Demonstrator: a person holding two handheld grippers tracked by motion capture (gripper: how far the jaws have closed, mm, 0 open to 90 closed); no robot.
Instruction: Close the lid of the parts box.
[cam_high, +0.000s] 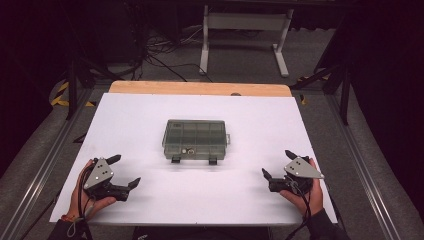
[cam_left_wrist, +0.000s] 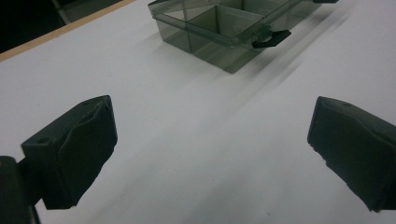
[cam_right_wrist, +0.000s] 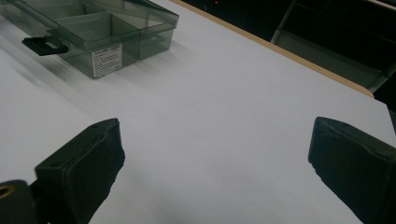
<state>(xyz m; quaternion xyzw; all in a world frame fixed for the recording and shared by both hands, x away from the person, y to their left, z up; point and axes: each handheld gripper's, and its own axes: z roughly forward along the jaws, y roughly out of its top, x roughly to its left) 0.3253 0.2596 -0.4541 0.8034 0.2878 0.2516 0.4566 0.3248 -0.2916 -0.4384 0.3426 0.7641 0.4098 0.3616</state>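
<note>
The compartment box (cam_high: 195, 139) is lying lengthwise across the table, latches (cam_high: 175, 159) facing me. Its small contents are showing too blurred to identify. I'm holding my left gripper (cam_high: 124, 172) and right gripper (cam_high: 276, 164) wide apart, either side of it.

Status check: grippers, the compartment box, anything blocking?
Left gripper and right gripper open, empty, low over the white board. Compartment box centred between them, lid shut, untouched. Path to it unobstructed.

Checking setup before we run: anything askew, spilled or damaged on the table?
Nothing stands out. The organizer box sits closed and square mid-table, both latches toward the person. Left claw and right claw are open, apart from it.
</note>
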